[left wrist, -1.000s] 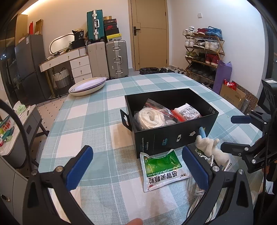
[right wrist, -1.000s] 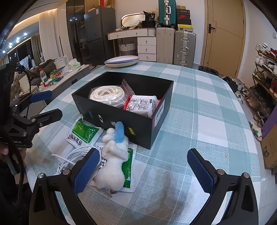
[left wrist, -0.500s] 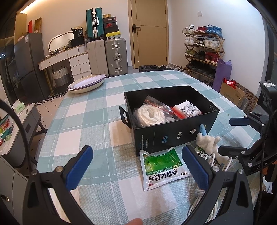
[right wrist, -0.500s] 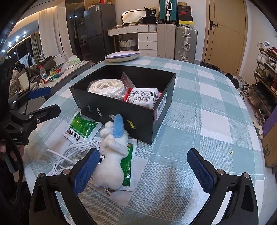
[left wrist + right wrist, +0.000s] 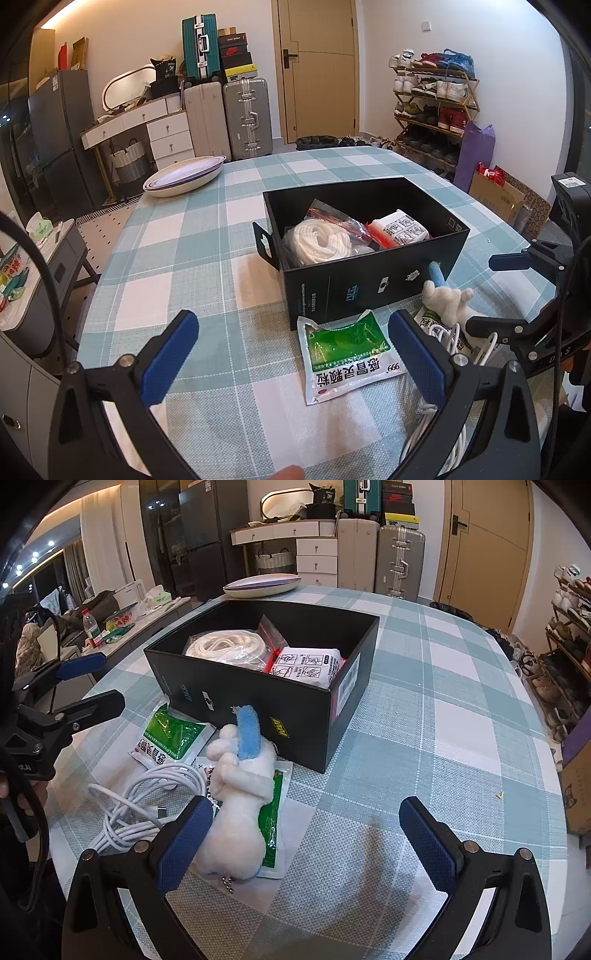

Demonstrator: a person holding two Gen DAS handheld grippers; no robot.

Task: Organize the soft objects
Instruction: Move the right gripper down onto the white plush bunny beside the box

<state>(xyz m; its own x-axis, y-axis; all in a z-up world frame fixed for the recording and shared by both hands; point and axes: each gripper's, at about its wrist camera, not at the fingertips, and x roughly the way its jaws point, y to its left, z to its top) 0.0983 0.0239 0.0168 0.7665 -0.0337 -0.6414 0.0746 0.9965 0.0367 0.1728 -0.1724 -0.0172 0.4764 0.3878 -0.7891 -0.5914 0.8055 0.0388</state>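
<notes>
- Versus the frame one second back: in my left wrist view the black box [image 5: 369,254] sits lower and nearer; the door and shoe rack show more fully. View has drawn back and tilted up slightly.
- In my right wrist view the box has likewise grown nearer; the plush toy [image 5: 240,794] now lies between my right fingers' span, closer to the left pad than before.
- No object on the table [image 5: 177,251] has shifted; box contents unchanged.
- Left gripper [image 5: 293,363]: jaws spread wide, nothing between them, hovering over the near edge of the table, pointing toward the box.
- Right gripper [image 5: 304,845]: jaws spread wide, holding nothing; left pad just beside the plush toy's body, contact cannot be told.
- Plush toy: white with a blue piece, lying on a green-and-white sachet [image 5: 273,812] in front of the box's near wall.
- Second green sachet [image 5: 347,354] flat on the cloth, touching the box's near wall.
- White cable [image 5: 136,808] coiled beside the toy, toward the near edge.
- Inside the box: bagged white rope [image 5: 317,240] and a white packet [image 5: 400,230].
</notes>
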